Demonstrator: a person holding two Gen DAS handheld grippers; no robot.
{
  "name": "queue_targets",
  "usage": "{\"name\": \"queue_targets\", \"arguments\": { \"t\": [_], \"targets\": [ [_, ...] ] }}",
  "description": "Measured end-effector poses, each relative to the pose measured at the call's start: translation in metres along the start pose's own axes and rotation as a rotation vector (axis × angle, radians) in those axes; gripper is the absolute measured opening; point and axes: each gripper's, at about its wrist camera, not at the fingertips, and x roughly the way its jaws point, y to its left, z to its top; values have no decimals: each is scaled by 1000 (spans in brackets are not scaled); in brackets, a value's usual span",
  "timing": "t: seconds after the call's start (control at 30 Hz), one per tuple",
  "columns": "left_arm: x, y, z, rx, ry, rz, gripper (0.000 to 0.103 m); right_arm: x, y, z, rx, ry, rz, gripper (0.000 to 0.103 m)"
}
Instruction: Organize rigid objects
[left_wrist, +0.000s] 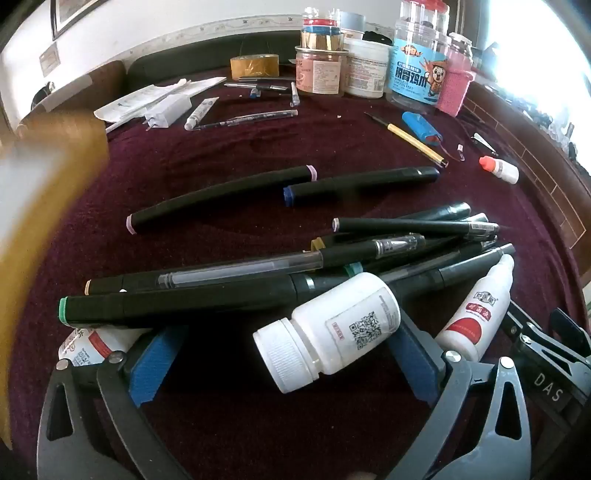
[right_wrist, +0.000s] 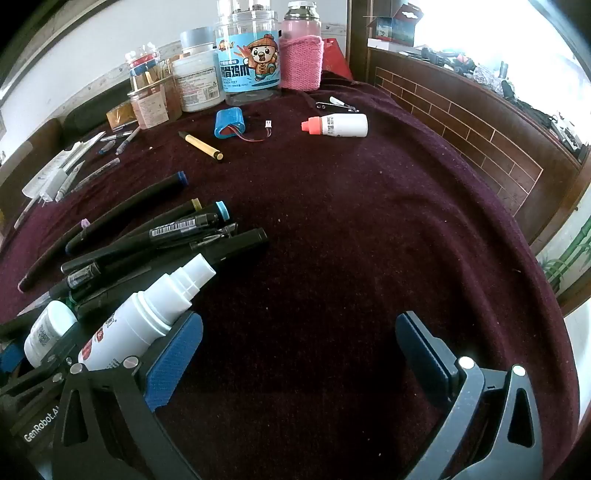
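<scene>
A pile of black markers and pens (left_wrist: 258, 280) lies on the maroon cloth (left_wrist: 221, 177), also in the right wrist view (right_wrist: 155, 236). A white pill bottle (left_wrist: 328, 328) lies between the open jaws of my left gripper (left_wrist: 291, 358); no pad visibly presses it. A white spray bottle (left_wrist: 476, 310) lies beside it and rests against the left finger (right_wrist: 173, 358) of my right gripper (right_wrist: 299, 354), which is open and empty. Another white bottle (left_wrist: 92, 343) lies under the pile by the left gripper's left finger.
Jars and tubs (right_wrist: 229, 70) stand at the back. A blue battery pack (right_wrist: 231, 122), a yellow pen (right_wrist: 201, 146), an orange-capped dropper bottle (right_wrist: 336, 125), nail clippers (right_wrist: 338, 105), tape (left_wrist: 255, 66) and papers (left_wrist: 155, 99) lie about. A cardboard box (left_wrist: 40, 206) stands at left.
</scene>
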Motion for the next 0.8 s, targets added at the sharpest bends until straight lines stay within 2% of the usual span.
{"name": "queue_targets", "arguments": {
  "t": [0.8],
  "targets": [
    [0,0,0,-1,1,-1,103,2,1,1,0,2,-2,102]
  ]
}}
